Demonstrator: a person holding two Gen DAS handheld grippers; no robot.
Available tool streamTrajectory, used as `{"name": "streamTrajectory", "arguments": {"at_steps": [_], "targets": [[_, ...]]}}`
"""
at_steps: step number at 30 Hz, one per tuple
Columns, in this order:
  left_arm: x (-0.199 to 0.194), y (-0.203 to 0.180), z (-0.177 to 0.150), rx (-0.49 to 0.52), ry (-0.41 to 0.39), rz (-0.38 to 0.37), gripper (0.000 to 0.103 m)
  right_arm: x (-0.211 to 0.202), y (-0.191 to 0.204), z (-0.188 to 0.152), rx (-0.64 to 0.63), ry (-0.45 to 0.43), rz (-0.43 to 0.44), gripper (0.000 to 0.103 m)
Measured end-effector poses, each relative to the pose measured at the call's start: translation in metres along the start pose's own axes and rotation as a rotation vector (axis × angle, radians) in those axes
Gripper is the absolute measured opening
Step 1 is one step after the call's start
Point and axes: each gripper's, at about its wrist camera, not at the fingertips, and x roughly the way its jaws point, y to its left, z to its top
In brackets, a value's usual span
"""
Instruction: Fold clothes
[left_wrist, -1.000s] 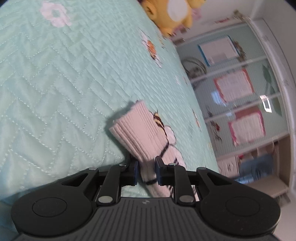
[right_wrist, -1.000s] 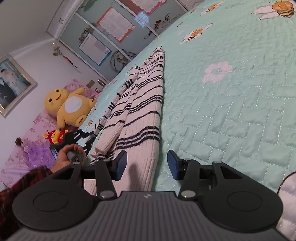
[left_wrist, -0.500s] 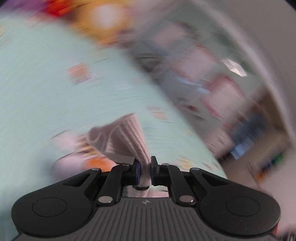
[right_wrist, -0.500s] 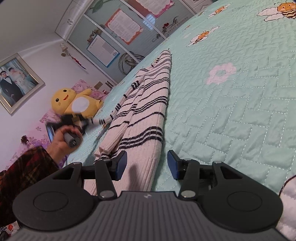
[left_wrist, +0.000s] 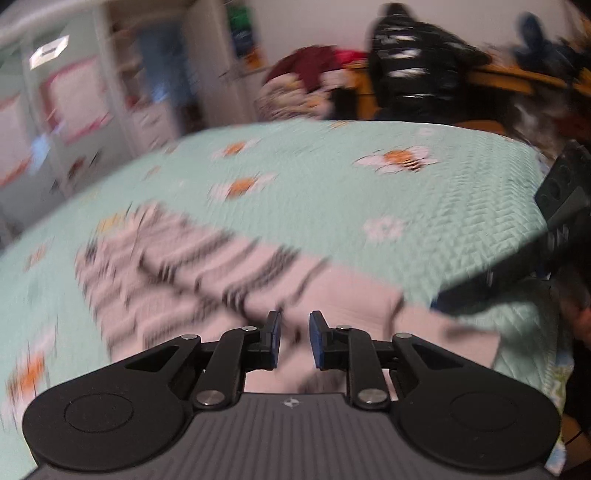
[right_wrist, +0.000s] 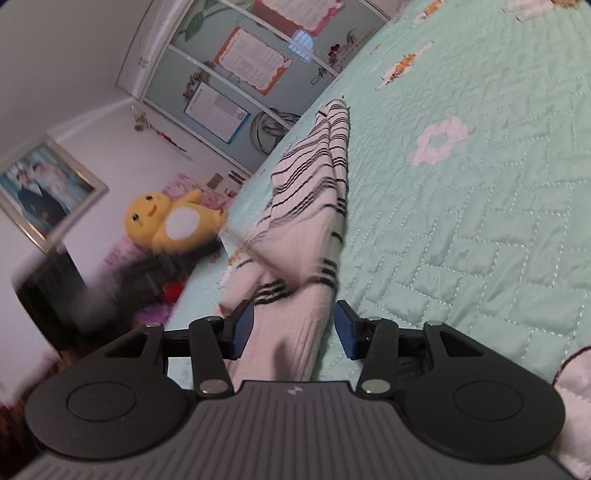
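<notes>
Both jaws spread, empty; striped sweater (right_wrist: 314, 192) half-folded on bed (right_wrist: 480, 221). Square your edges before pinching.

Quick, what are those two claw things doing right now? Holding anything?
Left gripper: open, nothing between its fingers, above the striped sweater.
Right gripper: open, fingers on either side of the sweater's plain hem, not clamping it.

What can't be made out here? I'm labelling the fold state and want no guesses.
- Left wrist view: motion blur smears the striped sweater; its folds are unreadable.
- Right wrist view: the sweater's near hem runs under the right gripper.
- Right wrist view: a dark blur hides what is at the bed's edge.
</notes>
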Motion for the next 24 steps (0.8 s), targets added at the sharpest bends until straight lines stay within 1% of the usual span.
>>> {"name": "streamTrajectory", "arguments": {"at_steps": [2,5,7,9,10,12,13,16,18,20,22,23,24], "targets": [[-0.016,0.012,-0.015,-0.138,-0.02,0.019,0.025,-0.005,-0.001,0.003,0.035,0.0,0.009,0.049],[-0.037,0.017,-0.032,-0.29,-0.051,0.06,0.027,-0.011,0.003,0.006,0.044,-0.011,-0.015,0.049],[-0.049,0.02,-0.037,-0.432,-0.081,0.031,0.028,-0.013,0.012,0.01,-0.001,-0.026,-0.049,0.05],[-0.056,0.025,-0.04,-0.564,-0.109,-0.014,0.03,-0.008,0.027,0.012,-0.107,-0.019,-0.117,0.05],[-0.055,0.027,-0.039,-0.608,-0.123,-0.034,0.031,-0.002,0.036,0.013,-0.178,-0.008,-0.163,0.05],[-0.051,0.029,-0.037,-0.661,-0.137,-0.064,0.035,0.012,0.054,0.011,-0.326,0.011,-0.239,0.05],[-0.046,0.03,-0.036,-0.687,-0.129,-0.075,0.036,0.016,0.063,0.006,-0.415,0.013,-0.269,0.05],[-0.032,0.033,-0.031,-0.767,-0.097,-0.107,0.036,0.031,0.09,-0.008,-0.681,0.021,-0.352,0.05],[-0.022,0.035,-0.028,-0.821,-0.076,-0.128,0.036,0.044,0.102,-0.017,-0.854,0.038,-0.377,0.05],[-0.02,0.039,-0.027,-0.869,-0.097,-0.14,0.036,0.06,0.113,-0.019,-0.983,0.064,-0.393,0.05],[-0.019,0.044,-0.027,-0.917,-0.123,-0.151,0.038,0.073,0.12,-0.023,-1.075,0.09,-0.397,0.049],[-0.02,0.048,-0.028,-0.938,-0.135,-0.152,0.041,0.078,0.122,-0.025,-1.103,0.098,-0.396,0.049],[-0.021,0.052,-0.029,-0.958,-0.146,-0.151,0.042,0.079,0.124,-0.025,-1.101,0.097,-0.39,0.049]]}}
